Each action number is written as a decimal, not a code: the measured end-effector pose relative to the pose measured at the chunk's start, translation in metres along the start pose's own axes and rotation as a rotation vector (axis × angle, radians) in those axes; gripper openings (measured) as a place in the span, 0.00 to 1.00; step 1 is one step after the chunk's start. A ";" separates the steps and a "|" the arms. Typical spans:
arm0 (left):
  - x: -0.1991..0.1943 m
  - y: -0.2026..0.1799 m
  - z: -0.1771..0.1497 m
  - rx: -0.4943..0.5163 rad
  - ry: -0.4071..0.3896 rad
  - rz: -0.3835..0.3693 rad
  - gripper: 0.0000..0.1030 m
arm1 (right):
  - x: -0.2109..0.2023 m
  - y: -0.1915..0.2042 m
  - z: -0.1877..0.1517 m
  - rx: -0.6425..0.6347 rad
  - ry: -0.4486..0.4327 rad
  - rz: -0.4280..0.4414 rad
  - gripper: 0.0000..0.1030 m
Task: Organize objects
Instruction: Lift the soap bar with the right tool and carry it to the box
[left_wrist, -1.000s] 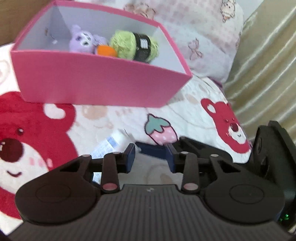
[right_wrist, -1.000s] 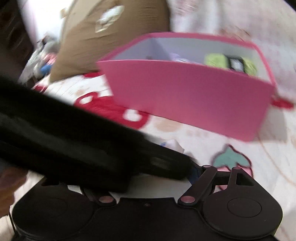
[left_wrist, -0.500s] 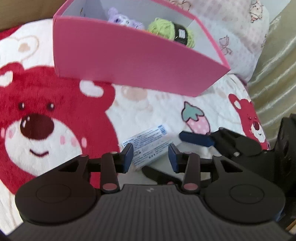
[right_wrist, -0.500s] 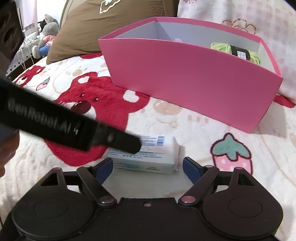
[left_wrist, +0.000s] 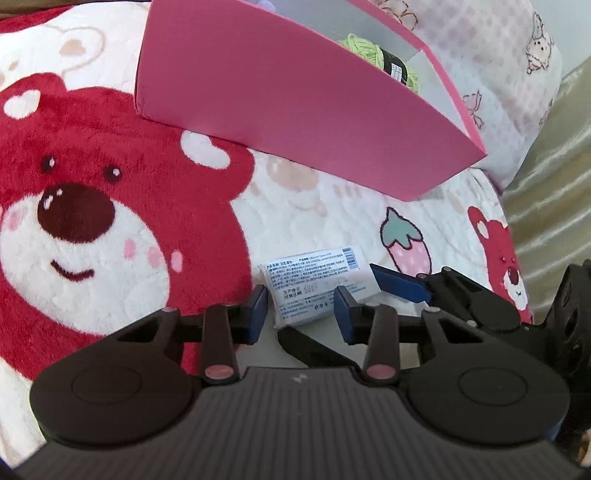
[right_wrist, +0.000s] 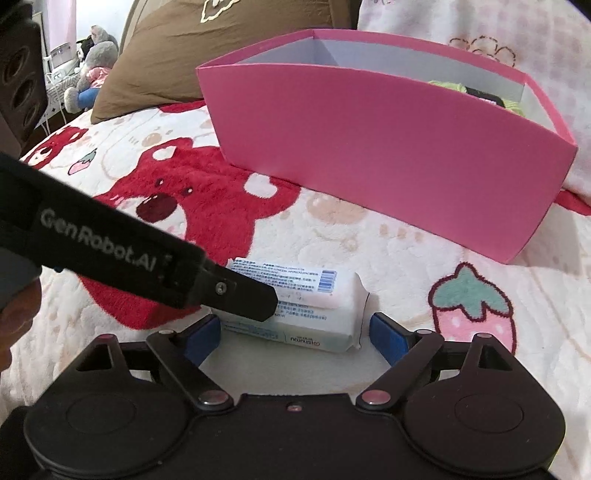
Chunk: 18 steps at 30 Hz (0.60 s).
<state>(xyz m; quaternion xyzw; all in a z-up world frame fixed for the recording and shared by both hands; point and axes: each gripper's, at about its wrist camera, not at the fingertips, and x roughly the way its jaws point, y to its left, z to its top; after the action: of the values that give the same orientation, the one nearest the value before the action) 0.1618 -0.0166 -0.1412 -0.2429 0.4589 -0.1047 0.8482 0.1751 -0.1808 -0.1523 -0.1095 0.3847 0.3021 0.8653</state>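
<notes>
Wipes pack (right_wrist: 295, 314) lies on blanket (right_wrist: 406, 295) just before pink box (right_wrist: 369, 155), long axis crosswise between right gripper (right_wrist: 295, 332) fingers (jaws spread, just been opening). Left gripper (left_wrist: 299, 310) narrow, empty, apparently not gripping pack.

Two close, downward-tilted wrist views, seemingly from opposite sides, sharing wipes pack (left_wrist: 317, 286) and pink box (right_wrist: 388, 162).

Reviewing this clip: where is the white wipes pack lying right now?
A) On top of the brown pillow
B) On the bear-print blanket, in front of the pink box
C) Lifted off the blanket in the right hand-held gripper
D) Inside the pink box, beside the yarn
B: the white wipes pack lies flat on the bear-print blanket, on the near side of the pink box.
</notes>
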 end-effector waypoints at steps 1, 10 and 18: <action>0.000 0.000 -0.001 0.002 -0.002 0.002 0.37 | 0.000 0.001 -0.001 -0.003 0.000 -0.006 0.89; 0.004 -0.014 -0.006 0.051 -0.038 0.080 0.31 | -0.004 0.006 -0.004 0.008 0.002 -0.048 0.76; -0.003 -0.020 -0.005 0.054 -0.025 0.072 0.31 | -0.013 0.008 -0.007 0.020 -0.003 -0.038 0.69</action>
<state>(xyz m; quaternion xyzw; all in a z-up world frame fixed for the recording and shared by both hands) 0.1568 -0.0339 -0.1313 -0.2044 0.4538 -0.0833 0.8633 0.1591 -0.1834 -0.1470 -0.1078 0.3842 0.2822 0.8724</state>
